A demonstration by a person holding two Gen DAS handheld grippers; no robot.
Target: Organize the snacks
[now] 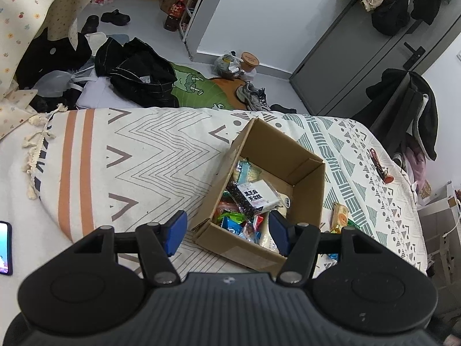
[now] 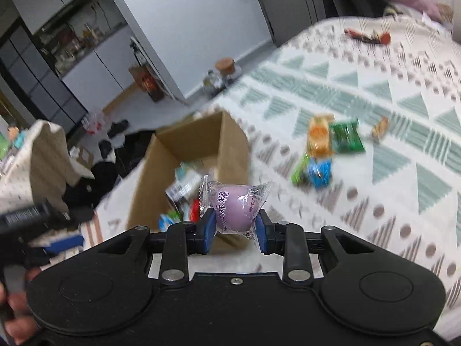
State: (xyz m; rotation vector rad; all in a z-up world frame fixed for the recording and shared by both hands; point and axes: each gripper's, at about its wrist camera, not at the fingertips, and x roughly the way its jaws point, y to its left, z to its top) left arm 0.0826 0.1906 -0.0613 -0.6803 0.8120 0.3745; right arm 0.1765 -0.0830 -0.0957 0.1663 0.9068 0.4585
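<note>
An open cardboard box stands on the patterned bedspread, holding several snack packets, among them a black-and-white packet. My left gripper is open, hovering over the box's near corner with nothing between its blue pads. My right gripper is shut on a purple mochi in clear wrap, held above the bed just right of the box's near side. Loose snacks lie on the bed right of the box: an orange packet, a green packet, a blue packet.
A small brown snack and a dark red item lie further along the bed. A phone rests at the left edge. Black clothes and shoes cover the floor beyond the bed. A hand grips at lower left.
</note>
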